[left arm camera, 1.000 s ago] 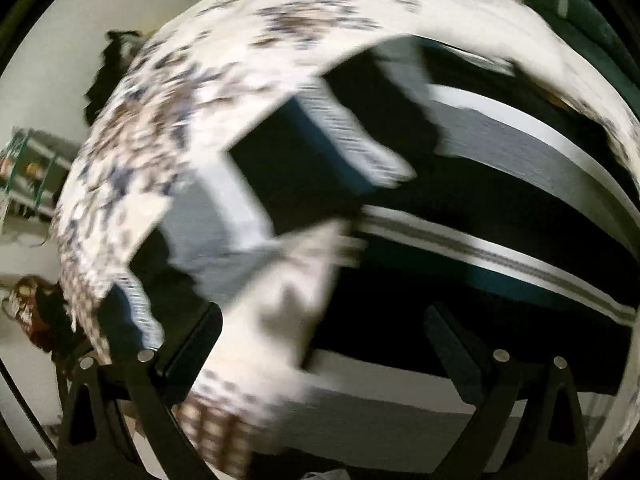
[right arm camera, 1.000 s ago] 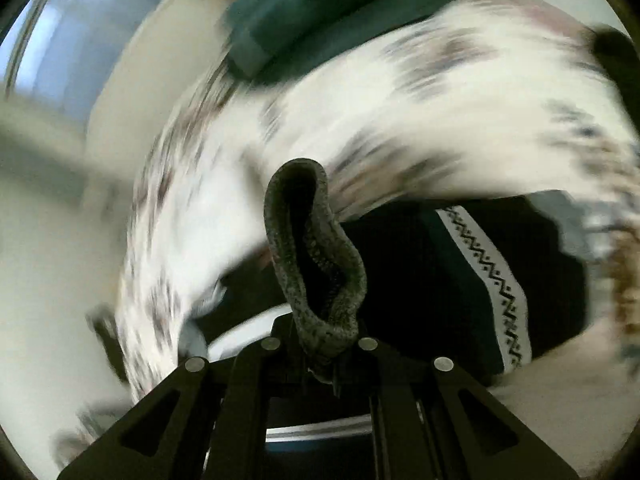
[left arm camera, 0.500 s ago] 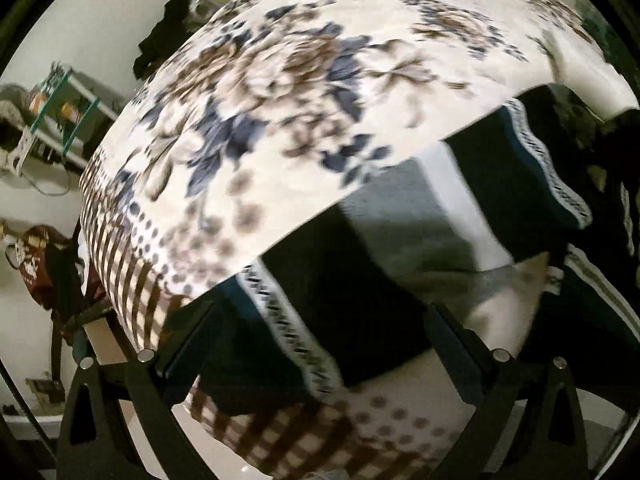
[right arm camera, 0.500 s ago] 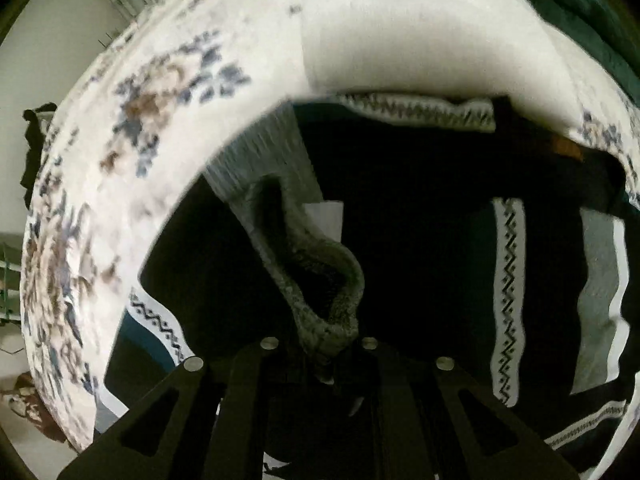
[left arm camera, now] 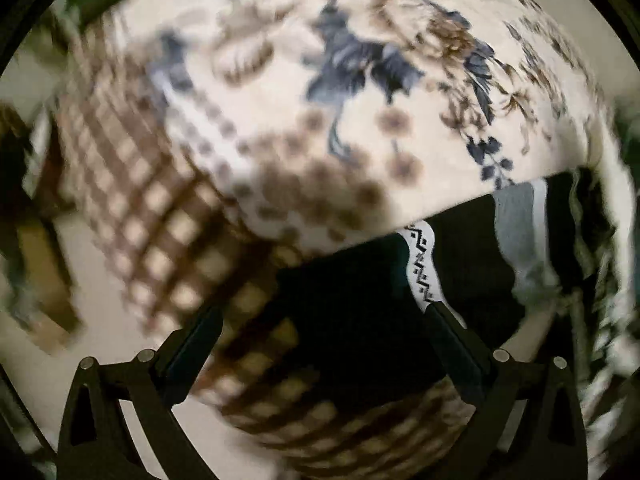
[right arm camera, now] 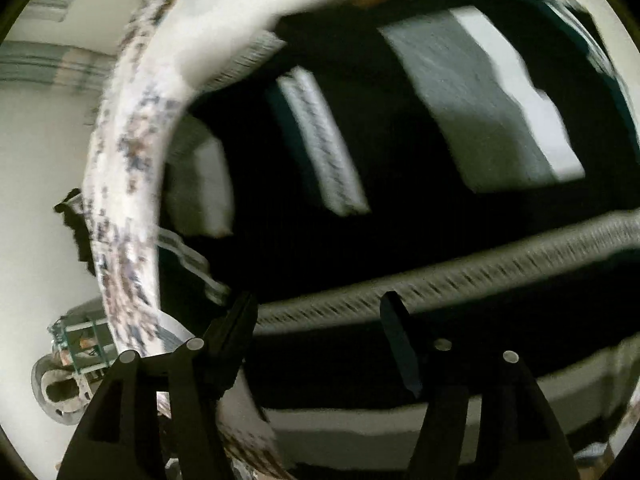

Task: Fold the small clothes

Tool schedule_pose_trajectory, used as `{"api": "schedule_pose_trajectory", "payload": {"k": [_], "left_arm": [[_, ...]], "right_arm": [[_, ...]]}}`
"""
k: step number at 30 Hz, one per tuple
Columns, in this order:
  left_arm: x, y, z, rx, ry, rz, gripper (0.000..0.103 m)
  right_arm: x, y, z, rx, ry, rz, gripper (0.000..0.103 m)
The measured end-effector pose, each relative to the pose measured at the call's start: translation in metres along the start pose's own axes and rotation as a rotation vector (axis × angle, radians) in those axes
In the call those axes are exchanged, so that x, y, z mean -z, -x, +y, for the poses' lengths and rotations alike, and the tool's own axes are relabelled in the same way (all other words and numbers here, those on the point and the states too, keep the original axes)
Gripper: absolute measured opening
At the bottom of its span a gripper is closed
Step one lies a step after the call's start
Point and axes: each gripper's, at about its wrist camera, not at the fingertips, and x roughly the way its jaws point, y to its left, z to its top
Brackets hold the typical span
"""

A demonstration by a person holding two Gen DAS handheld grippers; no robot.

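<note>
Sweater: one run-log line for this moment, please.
task: fold sweater | right gripper: jaws just opened, nothing clamped | left gripper: open, above sweater | surface: floral blanket

Room to pass over the floral bed cover

My left gripper has bare floral bed cover ahead, open toward its checked edge; the dark striped garment lies under it. My right gripper, jaws just opened with nothing between them, hangs over that garment, its ribbed band crossing ahead.
</note>
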Motion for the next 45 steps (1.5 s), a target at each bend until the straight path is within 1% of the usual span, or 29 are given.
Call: {"api": "schedule_pose_trajectory", "payload": {"k": [1,2,3,4,5,6,7,8,10,12,16,18,20,22,23,24,25,26,27,29,31,32,35,38,40,42,43,44,45], "left_arm": [[0.000,-0.005,0.001,0.037,0.019,0.008,0.101],[-0.001,-0.015,0.000,0.056,0.034,0.013,0.091],[-0.002,-0.022,-0.002,0.025,0.033,0.012,0.086],[-0.003,-0.025,-0.004,0.009,0.029,-0.002,0.071],[-0.005,-0.027,-0.005,-0.008,0.029,-0.021,0.053],[-0.007,-0.026,-0.006,-0.029,0.036,-0.040,0.043],[-0.009,-0.023,-0.007,-0.022,0.042,-0.049,0.021],[-0.013,-0.015,-0.008,0.009,0.046,-0.065,0.009],[-0.023,0.008,-0.011,0.074,0.048,-0.115,0.008],[-0.046,0.040,-0.017,0.133,0.041,-0.188,0.008],[-0.101,0.087,-0.019,0.181,0.035,-0.330,0.008],[-0.130,0.100,-0.017,0.196,0.037,-0.383,0.008],[-0.156,0.100,-0.016,0.200,0.047,-0.411,0.008],[-0.173,0.085,-0.016,0.196,0.047,-0.396,0.009],[-0.180,0.075,-0.015,0.194,0.048,-0.378,0.012],[-0.185,0.065,-0.011,0.188,0.058,-0.353,0.012],[-0.185,0.059,-0.006,0.187,0.074,-0.329,0.015],[-0.182,0.054,0.000,0.193,0.102,-0.300,0.018],[-0.179,0.050,0.008,0.210,0.141,-0.275,0.022],[-0.163,0.050,0.026,0.211,0.223,-0.264,0.050],[-0.143,0.054,0.043,0.247,0.314,-0.280,0.067],[-0.131,0.053,0.053,0.276,0.369,-0.276,0.067],[-0.110,0.041,0.062,0.312,0.434,-0.231,0.067],[-0.110,0.026,0.061,0.283,0.425,-0.217,0.067],[-0.119,0.012,0.057,0.306,0.408,-0.204,0.067],[-0.125,0.008,0.050,0.306,0.367,-0.229,0.064],[-0.126,0.009,0.048,0.308,0.351,-0.240,0.050],[-0.125,0.012,0.045,0.333,0.324,-0.245,0.008],[-0.125,0.014,0.043,0.347,0.297,-0.238,0.003]], "right_arm": [[0.007,-0.004,-0.007,0.022,-0.008,0.013,0.066],[0.010,-0.014,-0.006,0.039,-0.014,0.021,0.066],[0.015,-0.017,-0.009,0.051,-0.021,0.027,0.066],[0.020,-0.019,-0.013,0.058,-0.030,0.034,0.066],[0.026,-0.023,-0.013,0.061,-0.035,0.043,0.066],[0.031,-0.024,-0.011,0.056,-0.033,0.049,0.066],[0.034,-0.026,-0.006,0.046,-0.025,0.054,0.066],[0.037,-0.028,0.000,0.042,-0.010,0.056,0.066],[0.041,-0.029,0.017,0.045,0.039,0.044,0.066],[0.041,-0.031,0.037,0.052,0.085,0.031,0.066],[0.030,-0.037,0.073,0.067,0.131,-0.008,0.066],[0.022,-0.041,0.086,0.059,0.118,-0.022,0.066],[0.015,-0.046,0.101,0.056,0.116,-0.045,0.066],[0.009,-0.052,0.116,0.097,0.131,-0.068,0.066],[0.007,-0.055,0.122,0.119,0.135,-0.075,0.066],[0.004,-0.057,0.128,0.148,0.138,-0.085,0.066],[0.002,-0.058,0.132,0.188,0.138,-0.096,0.070],[0.002,-0.059,0.134,0.218,0.137,-0.109,0.078],[0.000,-0.057,0.135,0.246,0.140,-0.126,0.080],[-0.002,-0.052,0.132,0.284,0.158,-0.147,0.089],[-0.003,-0.049,0.127,0.300,0.176,-0.146,0.095],[-0.004,-0.047,0.122,0.300,0.175,-0.139,0.096],[-0.004,-0.044,0.107,0.294,0.154,-0.108,0.096],[-0.001,-0.045,0.094,0.279,0.133,-0.071,0.096],[0.004,-0.045,0.088,0.291,0.134,-0.059,0.096],[0.006,-0.045,0.083,0.297,0.129,-0.053,0.096],[0.007,-0.045,0.081,0.299,0.124,-0.048,0.096],[0.007,-0.045,0.079,0.300,0.120,-0.042,0.096],[0.008,-0.046,0.078,0.297,0.114,-0.035,0.096]]}}
